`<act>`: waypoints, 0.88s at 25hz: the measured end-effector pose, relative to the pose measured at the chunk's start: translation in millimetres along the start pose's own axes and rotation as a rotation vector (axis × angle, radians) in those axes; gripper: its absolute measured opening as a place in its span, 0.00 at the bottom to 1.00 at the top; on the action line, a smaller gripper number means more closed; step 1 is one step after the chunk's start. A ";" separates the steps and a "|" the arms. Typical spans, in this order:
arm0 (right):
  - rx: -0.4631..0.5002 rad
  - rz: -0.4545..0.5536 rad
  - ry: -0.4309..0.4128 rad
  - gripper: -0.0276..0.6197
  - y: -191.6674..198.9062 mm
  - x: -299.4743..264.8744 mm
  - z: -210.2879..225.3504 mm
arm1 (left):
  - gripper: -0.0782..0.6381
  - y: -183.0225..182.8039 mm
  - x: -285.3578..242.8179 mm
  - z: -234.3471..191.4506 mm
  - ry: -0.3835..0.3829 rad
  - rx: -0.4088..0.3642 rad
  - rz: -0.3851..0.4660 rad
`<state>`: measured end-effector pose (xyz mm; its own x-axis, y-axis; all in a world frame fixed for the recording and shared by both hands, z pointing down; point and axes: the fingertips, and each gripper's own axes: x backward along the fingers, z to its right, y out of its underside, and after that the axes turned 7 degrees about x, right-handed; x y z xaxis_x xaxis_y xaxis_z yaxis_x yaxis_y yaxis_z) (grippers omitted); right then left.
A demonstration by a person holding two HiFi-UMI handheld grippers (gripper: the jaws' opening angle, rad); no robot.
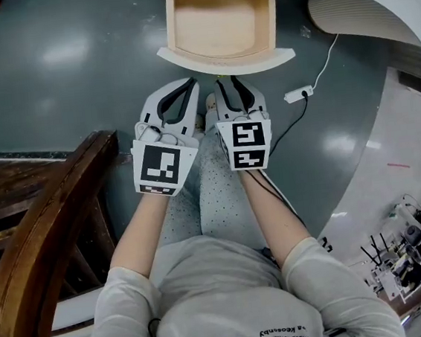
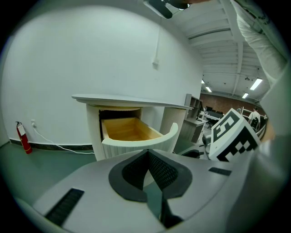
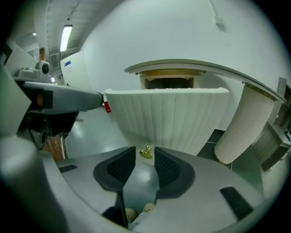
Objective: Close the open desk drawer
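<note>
The desk drawer [image 1: 225, 59] stands pulled out under the white desk top, its wooden inside bare and its curved, ribbed white front toward me. My left gripper [image 1: 189, 82] is shut with nothing in it, a little short of the front's left part [image 2: 136, 139]. My right gripper [image 1: 227, 80] is open just below the front's lower edge [image 3: 168, 113]. A small brass knob [image 3: 145, 153] sits between its fingertips, and the pads do not press on it. The two grippers are side by side, nearly touching.
A dark wooden chair [image 1: 44, 219] is close on my left. The desk's ribbed white leg [image 3: 245, 123] stands right of the drawer. A power strip [image 1: 298, 94] and its cable lie on the grey floor. A red fire extinguisher [image 2: 23, 136] stands by the wall.
</note>
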<state>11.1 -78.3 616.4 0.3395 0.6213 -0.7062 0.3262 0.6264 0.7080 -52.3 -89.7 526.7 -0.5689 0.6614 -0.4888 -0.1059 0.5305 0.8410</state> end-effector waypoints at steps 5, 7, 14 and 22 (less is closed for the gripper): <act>-0.015 -0.032 0.004 0.30 7.7 -8.5 -1.3 | 0.12 3.1 -4.0 -2.0 0.001 0.021 0.000; -0.018 -0.039 0.006 0.30 10.1 -13.1 -1.6 | 0.12 6.0 -6.9 -3.4 -0.003 0.022 -0.003; -0.063 -0.054 0.034 0.30 13.4 -24.5 5.7 | 0.12 10.9 -15.3 -5.3 -0.009 0.027 -0.020; -0.057 -0.084 0.010 0.22 14.6 -35.0 5.8 | 0.12 17.1 -27.0 -8.4 -0.021 0.048 -0.045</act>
<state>9.0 -93.6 651.4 0.3038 0.5701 -0.7634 0.3026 0.7020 0.6447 -45.6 -102.9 556.2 -0.5470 0.6469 -0.5313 -0.0917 0.5845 0.8062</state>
